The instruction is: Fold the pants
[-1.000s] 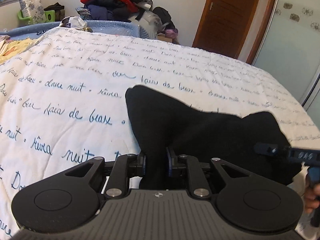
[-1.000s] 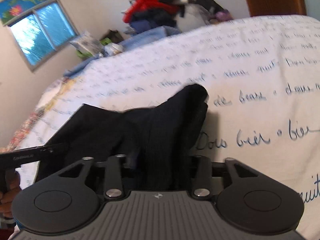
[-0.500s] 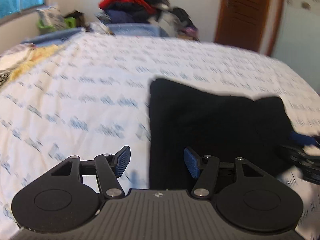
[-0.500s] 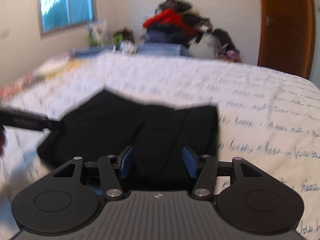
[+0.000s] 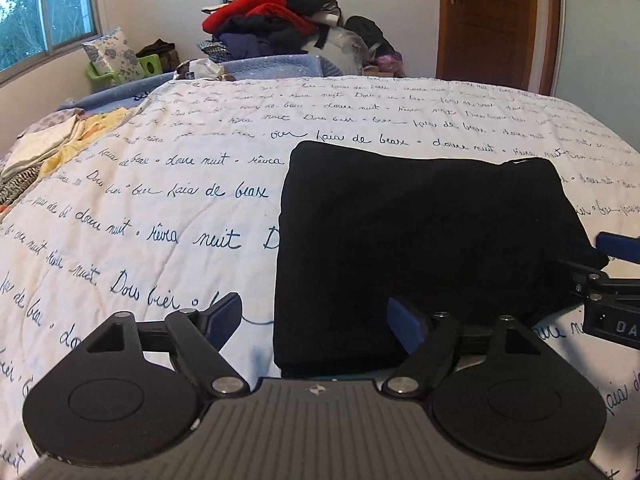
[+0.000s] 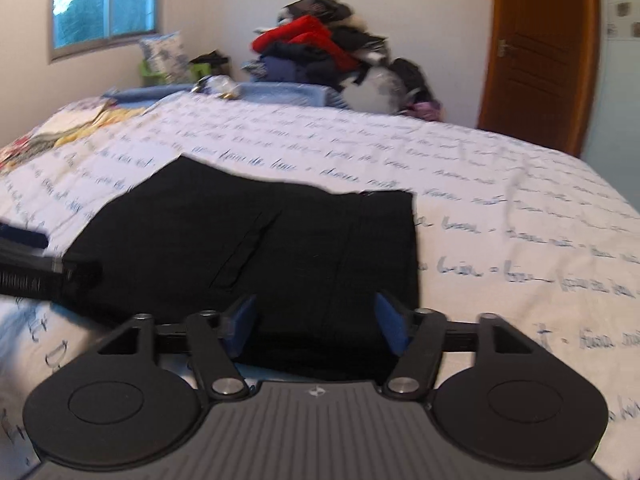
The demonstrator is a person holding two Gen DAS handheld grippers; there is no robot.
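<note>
Pants [image 5: 424, 236]: black, folded into a flat rectangle on the bed [image 5: 168, 208], right of centre.
Left gripper [image 5: 316, 320]: jaws released, straddling the near left edge.
Right gripper [image 6: 316, 320]: jaws released, holding nothing.

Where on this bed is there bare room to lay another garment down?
Bare quilt lies between the folded black pants and the yellow and striped linens at the window-side edge, and beyond the pants toward the door. The clothes heap crowds the far end.

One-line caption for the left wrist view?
Open left gripper at the near edge of folded black pants lying flat on a script-printed bedspread.
</note>
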